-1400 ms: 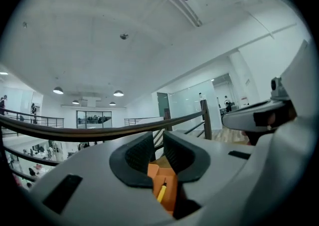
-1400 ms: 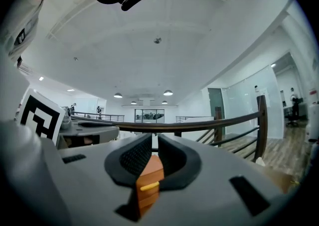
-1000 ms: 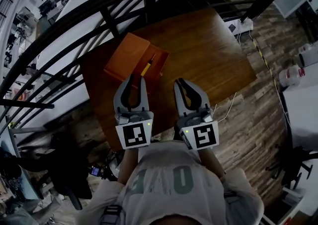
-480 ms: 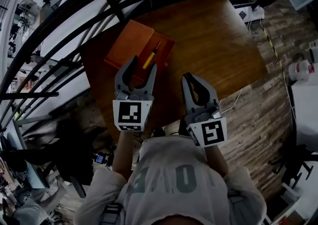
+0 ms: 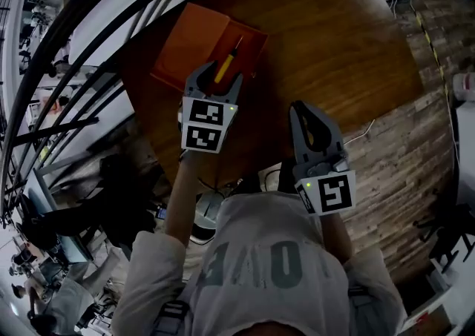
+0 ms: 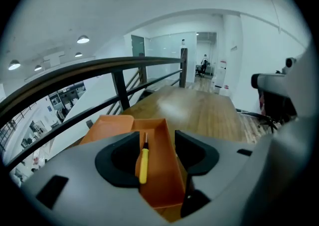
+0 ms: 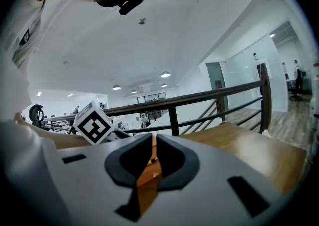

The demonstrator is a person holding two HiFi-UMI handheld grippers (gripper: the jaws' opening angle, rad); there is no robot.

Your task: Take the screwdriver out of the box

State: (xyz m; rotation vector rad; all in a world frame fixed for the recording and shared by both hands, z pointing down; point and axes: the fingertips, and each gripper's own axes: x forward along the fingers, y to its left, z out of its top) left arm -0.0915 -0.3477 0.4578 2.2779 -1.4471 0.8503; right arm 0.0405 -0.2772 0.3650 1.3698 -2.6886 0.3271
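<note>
Seen from above, a person in a pale shirt (image 5: 260, 268) stands at a dark wooden surface (image 5: 326, 38) beside a black railing (image 5: 96, 38), holding a gripper in each hand. An orange box (image 5: 194, 41) lies open near the surface's far left corner, its lid folded flat to the left. The screwdriver (image 5: 225, 67), with a yellow handle and a dark shaft, lies lengthwise inside the box's tray. The left gripper (image 5: 217, 75) tilts down over the near end of the box. Its fingers are opening and stand wide apart. In the left gripper view the screwdriver (image 6: 143, 162) shows in the gap between the two dark fingers (image 6: 117, 157), lying on the floor of the box (image 6: 162, 160), and neither pad touches it. The right gripper (image 5: 306, 108) is held to the right, well apart from the box, over bare wood near the surface's front edge. In the right gripper view its fingers (image 7: 169, 157) are drawn together with only a thin slit between them and nothing in it. The left gripper's black-and-white marker cube (image 7: 93, 122) appears at the left of that view. Wood-plank floor (image 5: 401, 156) lies to the right of the surface.
</note>
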